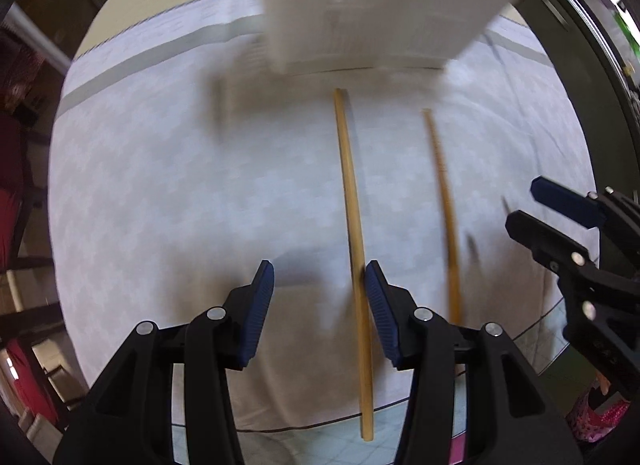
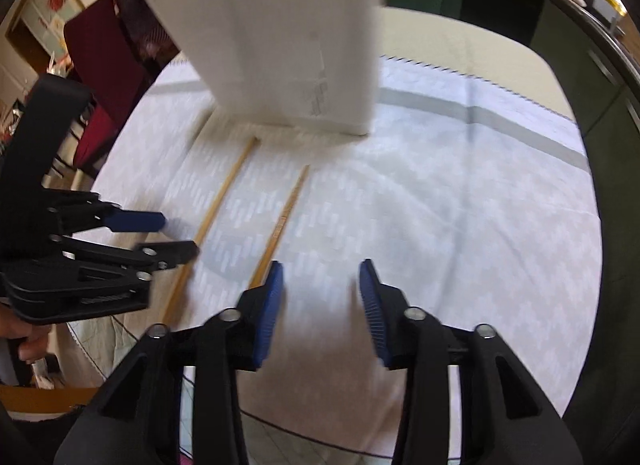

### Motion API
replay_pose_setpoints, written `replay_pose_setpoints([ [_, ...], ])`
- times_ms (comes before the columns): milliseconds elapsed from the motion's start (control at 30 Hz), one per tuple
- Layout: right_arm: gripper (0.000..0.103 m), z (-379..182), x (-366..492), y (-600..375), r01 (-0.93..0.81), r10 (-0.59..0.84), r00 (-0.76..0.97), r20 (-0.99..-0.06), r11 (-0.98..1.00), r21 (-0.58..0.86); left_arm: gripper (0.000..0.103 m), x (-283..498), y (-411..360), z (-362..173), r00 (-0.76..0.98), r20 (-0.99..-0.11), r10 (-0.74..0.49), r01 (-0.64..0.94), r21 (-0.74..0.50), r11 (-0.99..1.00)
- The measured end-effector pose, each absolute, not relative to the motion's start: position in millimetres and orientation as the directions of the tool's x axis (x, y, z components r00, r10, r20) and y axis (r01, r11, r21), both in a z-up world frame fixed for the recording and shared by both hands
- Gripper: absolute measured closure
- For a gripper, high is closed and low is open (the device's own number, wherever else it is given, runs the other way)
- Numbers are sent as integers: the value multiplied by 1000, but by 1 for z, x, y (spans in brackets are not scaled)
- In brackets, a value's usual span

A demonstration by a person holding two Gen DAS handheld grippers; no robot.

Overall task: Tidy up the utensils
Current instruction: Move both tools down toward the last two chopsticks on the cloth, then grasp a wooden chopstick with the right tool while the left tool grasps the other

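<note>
Left gripper (image 1: 320, 297): jaws apart, nothing gripped; near chopstick (image 1: 354, 233) runs just inside its right pad, contact unclear. Right gripper (image 2: 320, 297): jaws apart, empty; second chopstick (image 2: 286, 217) ends at its left pad. Both chopsticks flat on white tablecloth (image 2: 460, 205), roughly parallel, apart. Beyond them: upright white box (image 2: 288, 45), blurred.

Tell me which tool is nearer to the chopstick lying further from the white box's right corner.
Left. The left tool hangs right over that chopstick, one pad beside it. The right tool sits off by the other chopstick.
</note>
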State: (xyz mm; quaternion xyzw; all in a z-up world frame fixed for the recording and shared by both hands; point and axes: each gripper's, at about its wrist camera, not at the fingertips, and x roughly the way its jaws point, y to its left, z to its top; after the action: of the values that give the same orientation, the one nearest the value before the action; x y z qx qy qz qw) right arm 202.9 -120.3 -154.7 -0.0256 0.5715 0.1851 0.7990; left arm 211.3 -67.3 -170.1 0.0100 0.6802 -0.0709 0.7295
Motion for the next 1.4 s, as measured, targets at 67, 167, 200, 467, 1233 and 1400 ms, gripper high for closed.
replay_pose_setpoints([
  [67, 69, -161, 207, -106, -342, 245, 258, -935, 928, 149, 56, 210, -53, -171, 64, -994, -89, 90, -83, 992],
  [167, 70, -169, 211, -90, -355, 218, 238, -947, 927, 124, 56, 210, -40, -173, 67, -994, -91, 68, -87, 994],
  [200, 70, -170, 213, -86, -357, 213, 234, -949, 926, 120, 56, 211, -37, -173, 68, -993, -96, 61, -92, 994],
  [467, 74, -176, 221, -60, -386, 151, 235, -960, 921, 51, 58, 213, -10, -168, 83, -989, -126, 49, -122, 991],
  [1233, 96, -182, 236, -75, -440, 104, 210, -972, 898, 1, 96, 247, -48, -164, 48, -994, -95, 141, -87, 986],
  [1400, 96, -183, 236, -73, -452, 92, 190, -978, 892, -4, 95, 248, -43, -163, 37, -995, -96, 143, -90, 986],
])
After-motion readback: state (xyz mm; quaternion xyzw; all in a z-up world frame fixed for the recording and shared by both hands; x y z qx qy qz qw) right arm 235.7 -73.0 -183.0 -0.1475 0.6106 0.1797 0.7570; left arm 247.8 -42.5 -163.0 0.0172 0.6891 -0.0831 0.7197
